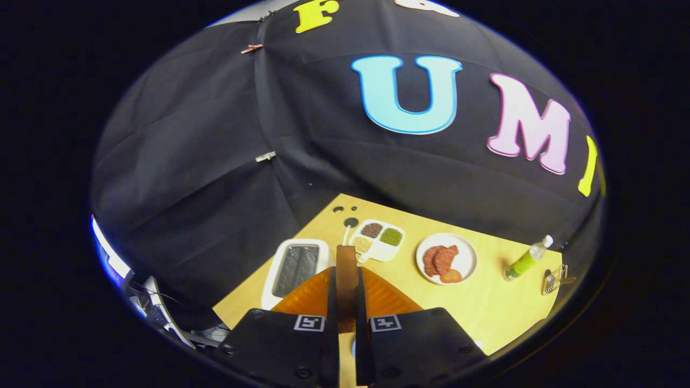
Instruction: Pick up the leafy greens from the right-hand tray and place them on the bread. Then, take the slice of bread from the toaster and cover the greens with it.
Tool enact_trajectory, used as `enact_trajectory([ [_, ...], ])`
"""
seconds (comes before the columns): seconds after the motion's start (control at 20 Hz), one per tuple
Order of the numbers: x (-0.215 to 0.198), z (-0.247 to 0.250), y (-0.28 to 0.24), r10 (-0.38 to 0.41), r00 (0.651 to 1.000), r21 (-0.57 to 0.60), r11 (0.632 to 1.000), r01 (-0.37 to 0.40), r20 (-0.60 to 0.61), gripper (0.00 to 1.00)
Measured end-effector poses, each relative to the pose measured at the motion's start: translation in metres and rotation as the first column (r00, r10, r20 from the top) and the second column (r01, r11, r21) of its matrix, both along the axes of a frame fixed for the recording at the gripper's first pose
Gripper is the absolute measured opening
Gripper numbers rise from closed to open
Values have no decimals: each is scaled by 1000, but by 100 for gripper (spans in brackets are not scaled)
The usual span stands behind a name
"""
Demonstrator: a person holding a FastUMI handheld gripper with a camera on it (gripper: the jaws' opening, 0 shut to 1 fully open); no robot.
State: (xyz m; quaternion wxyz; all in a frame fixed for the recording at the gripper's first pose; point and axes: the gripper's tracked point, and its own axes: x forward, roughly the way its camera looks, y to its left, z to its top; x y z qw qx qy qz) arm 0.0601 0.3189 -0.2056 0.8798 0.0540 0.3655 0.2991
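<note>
A brown slice of bread (346, 293) stands on edge between my two orange ribbed fingers (307, 296), and my gripper (346, 269) is shut on it, well above the yellow table (496, 307). The white toaster (295, 264) lies just ahead and to the left of the fingers, its dark slots showing no bread. Just beyond the fingertips sits a white compartment tray (377, 252) with green, brown and pale fillings; the green portion (392, 236) is in its right compartment. The held slice and the gripper body hide what lies directly below.
A white plate (463, 264) with reddish meat slices and an orange piece sits right of the tray. Further right stand a small bottle with green contents (527, 260) and a metal clip (555, 280) near the table's edge. The black cloth wall rises behind the table.
</note>
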Motion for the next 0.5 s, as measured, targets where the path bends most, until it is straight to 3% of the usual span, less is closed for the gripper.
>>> enact_trajectory([
  [0.25,-31,-70,-59,-124,989,-69,990,119,-84,16],
  [0.5,-50,-121,-80,-283,936,-2,957,289,-210,16],
])
